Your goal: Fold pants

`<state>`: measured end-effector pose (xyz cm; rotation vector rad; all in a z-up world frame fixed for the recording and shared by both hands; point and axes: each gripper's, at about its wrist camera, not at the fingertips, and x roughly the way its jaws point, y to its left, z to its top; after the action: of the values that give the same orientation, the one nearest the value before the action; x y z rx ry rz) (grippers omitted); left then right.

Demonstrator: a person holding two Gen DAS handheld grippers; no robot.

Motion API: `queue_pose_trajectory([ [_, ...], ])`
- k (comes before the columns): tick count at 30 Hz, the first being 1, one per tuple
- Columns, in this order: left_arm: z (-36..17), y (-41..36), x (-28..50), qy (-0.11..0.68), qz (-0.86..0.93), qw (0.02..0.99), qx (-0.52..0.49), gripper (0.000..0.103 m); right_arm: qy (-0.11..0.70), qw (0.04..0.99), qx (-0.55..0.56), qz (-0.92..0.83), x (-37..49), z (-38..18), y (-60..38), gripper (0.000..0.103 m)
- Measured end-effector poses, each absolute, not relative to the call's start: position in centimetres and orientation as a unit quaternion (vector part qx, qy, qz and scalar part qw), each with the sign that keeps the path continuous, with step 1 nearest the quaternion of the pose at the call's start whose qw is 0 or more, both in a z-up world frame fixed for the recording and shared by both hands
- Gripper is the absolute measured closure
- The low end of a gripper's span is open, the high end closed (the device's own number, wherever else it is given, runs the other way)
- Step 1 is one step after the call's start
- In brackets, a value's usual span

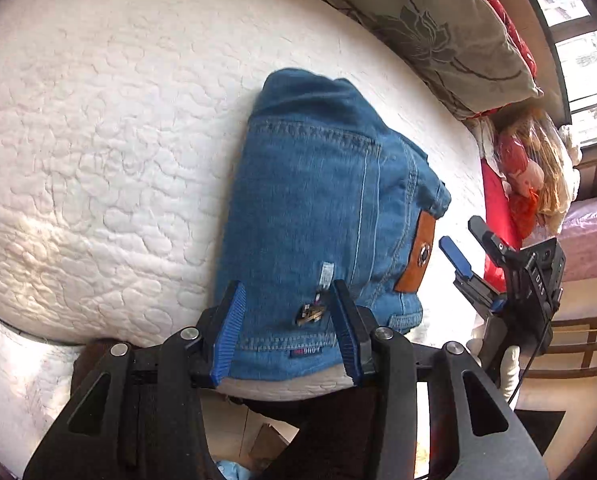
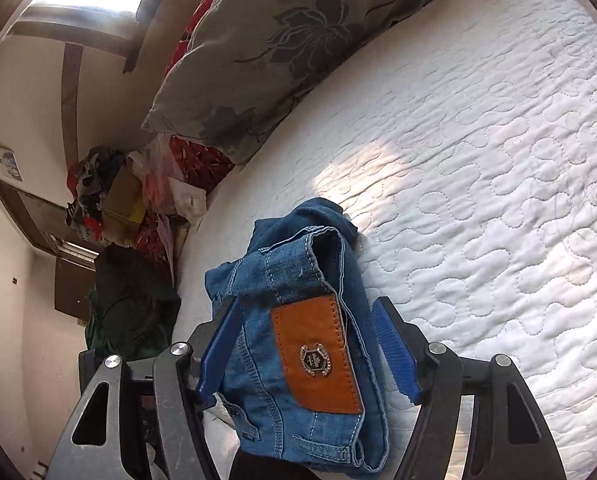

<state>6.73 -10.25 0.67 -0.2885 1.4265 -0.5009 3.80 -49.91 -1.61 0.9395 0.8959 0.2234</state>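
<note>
Near the front edge of the white quilted mattress (image 1: 98, 160) lies the folded pair of blue denim pants (image 1: 322, 216), a compact bundle several layers thick, with its waistband end toward the edge and its rounded folded end toward the middle of the bed. An orange leather patch (image 2: 316, 354) with a small metal badge sits on the waistband side of the bundle, and a small metal fastener (image 1: 309, 314) shows on the denim close to the edge. The left gripper (image 1: 288, 332) points down at the near end of the pants, its blue-padded fingers (image 1: 230, 332) standing partly apart on either side of a strip of denim; the pads do not press the cloth. The right gripper (image 2: 310, 348) stands just beside the waistband side of the bundle, its jaws wide, with the patch end of the pants between them and a clear gap at the right pad; whether the left pad touches the denim I cannot tell. From the left wrist view the right gripper (image 1: 464, 240) appears beside the pants at the mattress edge, jaws spread. Along the far edge of the mattress lies a grey flowered pillow (image 2: 282, 52), with red bedding (image 2: 202, 160) under it.
</note>
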Motion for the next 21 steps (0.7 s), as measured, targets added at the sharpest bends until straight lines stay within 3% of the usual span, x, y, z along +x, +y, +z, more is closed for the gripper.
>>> queue_pose_trajectory([
  [7, -1.2, -15.9, 14.4, 0.653, -0.2, 0.727, -0.076, 0.059, 0.422, 0.799, 0.419, 0.087, 7.3, -2.4, -49.0, 0.032],
  [8, -1.8, -16.9, 14.9, 0.656, -0.191, 0.729, -0.055, 0.059, 0.427, 0.794, 0.421, 0.096, 7.8, -3.0, -48.8, 0.037],
  [9, -2.3, -17.6, 15.2, 0.657, -0.182, 0.731, -0.034, 0.06, 0.434, 0.792, 0.416, 0.109, 8.4, -3.3, -48.4, 0.061],
  [13, -1.9, -19.1, 15.9, 0.624, -0.172, 0.762, 0.011, 0.059, 0.391, 0.824, 0.385, 0.146, 8.7, -0.8, -47.6, 0.078],
  [18, -2.0, -19.8, 15.4, 0.61, -0.177, 0.772, 0.024, 0.059, 0.454, 0.802, 0.381, 0.074, 9.2, -5.6, -48.8, 0.074],
  [21, -1.4, -19.5, 14.2, 0.595, -0.177, 0.783, 0.045, 0.059, 0.444, 0.803, 0.39, 0.072, 8.0, -5.7, -48.6, 0.071],
])
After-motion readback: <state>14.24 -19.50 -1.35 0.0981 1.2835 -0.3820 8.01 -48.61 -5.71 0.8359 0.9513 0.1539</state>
